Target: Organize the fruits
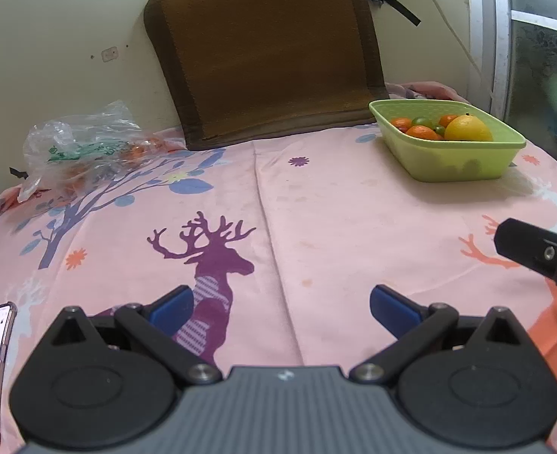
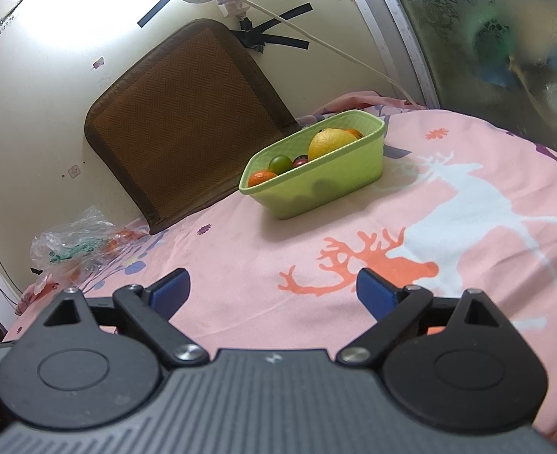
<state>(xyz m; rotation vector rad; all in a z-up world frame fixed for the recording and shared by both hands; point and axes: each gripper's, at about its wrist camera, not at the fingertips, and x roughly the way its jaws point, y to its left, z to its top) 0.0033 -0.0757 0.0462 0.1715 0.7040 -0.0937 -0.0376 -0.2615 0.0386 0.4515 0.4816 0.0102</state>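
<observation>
green tub [image 2: 327,185] holding lemon [image 2: 329,143], oranges [image 1: 422,131], lime [image 2: 280,163], both grippers spread, empty

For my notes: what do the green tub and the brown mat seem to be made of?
Tub: likely plastic, matte, slightly see-through, since fruit shadows show through its wall. Mat: apparently woven bamboo or rattan, given the herringbone weave, with a brown fabric border.

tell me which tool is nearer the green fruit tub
Right, by a modest margin. The right tool faces the green fruit tub across open bedsheet; the left tool sits farther back, left of it. Both are open and empty.
</observation>
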